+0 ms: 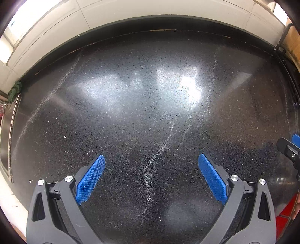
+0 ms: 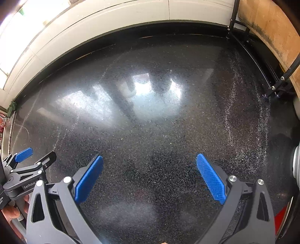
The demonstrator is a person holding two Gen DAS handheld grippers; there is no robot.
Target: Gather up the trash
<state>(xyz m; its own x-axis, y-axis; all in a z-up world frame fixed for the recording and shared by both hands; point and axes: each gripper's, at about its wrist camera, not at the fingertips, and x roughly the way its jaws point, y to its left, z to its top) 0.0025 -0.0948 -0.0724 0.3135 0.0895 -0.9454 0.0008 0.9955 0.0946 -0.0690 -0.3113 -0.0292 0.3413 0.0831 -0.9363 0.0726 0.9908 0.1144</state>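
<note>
My left gripper (image 1: 151, 159) is open and empty, its blue pads spread wide above a black speckled countertop (image 1: 150, 105). My right gripper (image 2: 149, 159) is also open and empty above the same countertop (image 2: 150, 116). The right gripper's tip shows at the right edge of the left wrist view (image 1: 288, 148). The left gripper shows at the lower left of the right wrist view (image 2: 28, 161). Only tiny white specks (image 1: 64, 137) lie on the counter; no larger trash is in view.
A white tiled wall (image 1: 131, 11) runs along the back. A steel sink edge (image 1: 7, 138) and a green cloth (image 1: 15, 90) are at the left. A black metal rack (image 2: 277, 82) and wooden board (image 2: 271, 30) stand at the right. A red floor patch (image 1: 286, 215) shows below.
</note>
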